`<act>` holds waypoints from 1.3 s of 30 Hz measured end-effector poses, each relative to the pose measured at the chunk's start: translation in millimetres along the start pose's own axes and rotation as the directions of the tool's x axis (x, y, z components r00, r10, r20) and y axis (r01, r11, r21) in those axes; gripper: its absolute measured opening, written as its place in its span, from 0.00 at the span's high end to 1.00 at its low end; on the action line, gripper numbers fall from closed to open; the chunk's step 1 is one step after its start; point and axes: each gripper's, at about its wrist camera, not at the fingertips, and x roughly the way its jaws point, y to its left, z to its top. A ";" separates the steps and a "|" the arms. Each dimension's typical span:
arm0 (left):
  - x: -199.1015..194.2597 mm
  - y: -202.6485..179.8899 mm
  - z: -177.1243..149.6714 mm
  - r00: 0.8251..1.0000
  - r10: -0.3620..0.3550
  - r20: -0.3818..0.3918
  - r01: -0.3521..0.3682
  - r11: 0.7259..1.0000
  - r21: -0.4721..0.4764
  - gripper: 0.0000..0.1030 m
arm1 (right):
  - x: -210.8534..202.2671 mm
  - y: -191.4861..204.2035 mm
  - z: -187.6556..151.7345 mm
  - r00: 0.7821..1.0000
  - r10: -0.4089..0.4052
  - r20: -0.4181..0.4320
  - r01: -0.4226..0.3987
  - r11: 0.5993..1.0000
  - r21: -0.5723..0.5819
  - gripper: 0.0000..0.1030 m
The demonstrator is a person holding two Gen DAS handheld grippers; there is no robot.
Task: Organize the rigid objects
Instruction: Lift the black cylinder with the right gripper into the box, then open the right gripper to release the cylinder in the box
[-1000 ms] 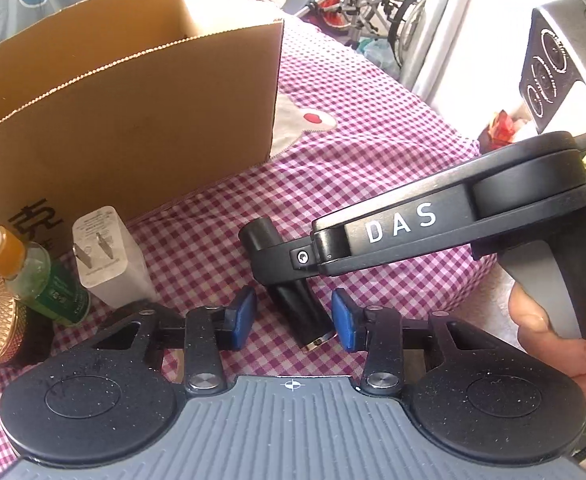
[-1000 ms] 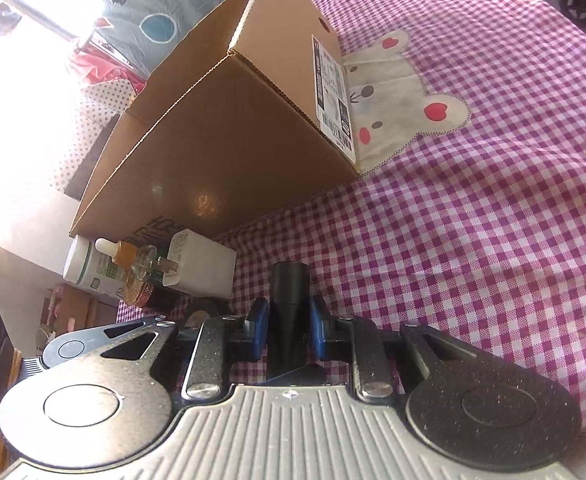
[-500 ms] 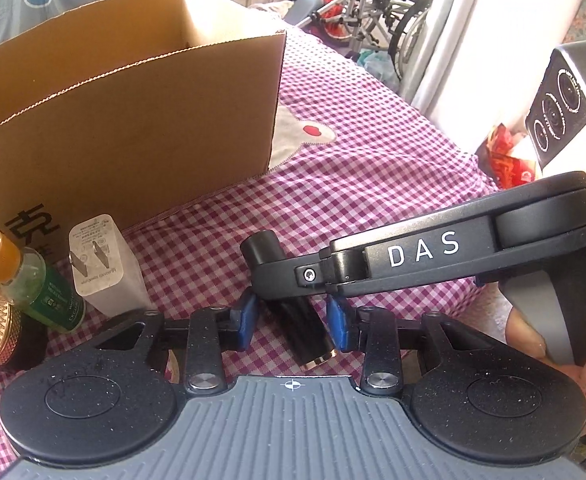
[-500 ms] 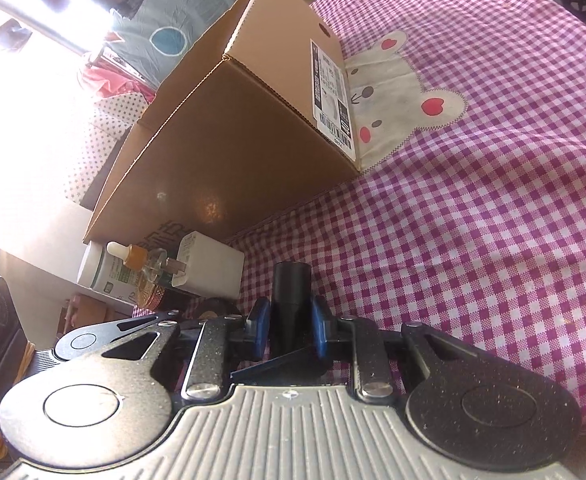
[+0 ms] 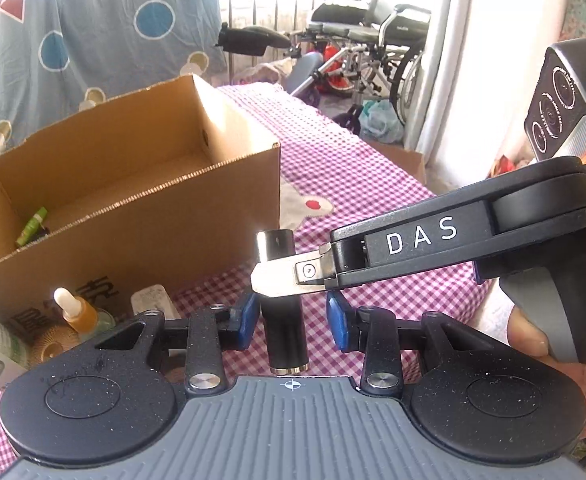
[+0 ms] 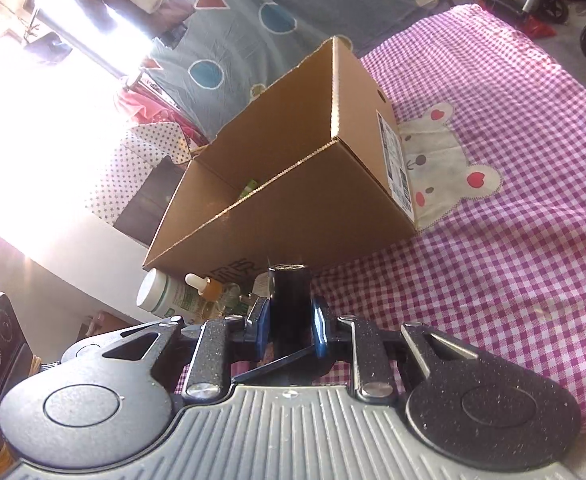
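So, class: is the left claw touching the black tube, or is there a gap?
Apart. The left wrist view shows checked cloth between the black tube and both blue pads of the left claw; the right claw grips it.

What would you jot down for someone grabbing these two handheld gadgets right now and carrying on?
Right tool: shut on the black cylindrical tube, lifted off the cloth.
Left tool: open, its blue pads either side of the tube's lower end, not gripping.
Open brown cardboard box: holds one small green item.
Left to sort, in front of the box: amber dropper bottle, white-and-green bottle, white charger plug, round gold-coloured lid.
Likely next: tube into the box.
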 end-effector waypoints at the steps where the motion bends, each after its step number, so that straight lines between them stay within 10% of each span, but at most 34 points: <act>1: -7.5 2.5 3.9 1.000 0.008 0.020 -0.008 1.000 -0.004 0.65 | -3.4 11.0 5.5 1.000 0.008 0.013 -0.008 1.000 -0.028 0.76; 10: -69.8 59.7 47.6 0.973 0.157 0.169 -0.146 0.986 -0.080 0.65 | 16.3 109.4 67.7 0.990 0.135 0.030 -0.122 0.956 -0.267 0.76; 18: -43.8 140.3 72.5 0.971 0.230 0.067 -0.212 0.954 -0.212 0.65 | 122.4 144.0 130.1 0.972 0.171 -0.162 -0.208 0.946 -0.247 0.76; 29: 9.2 200.4 48.5 0.963 0.220 -0.156 -0.257 0.923 -0.286 0.64 | 255.3 108.0 138.8 0.871 0.124 -0.475 -0.160 0.986 -0.036 0.77; 39: 0.5 202.1 47.7 0.962 0.226 -0.151 -0.262 0.921 -0.290 0.58 | 317.6 88.2 123.9 0.780 0.081 -0.621 -0.057 0.997 0.057 0.73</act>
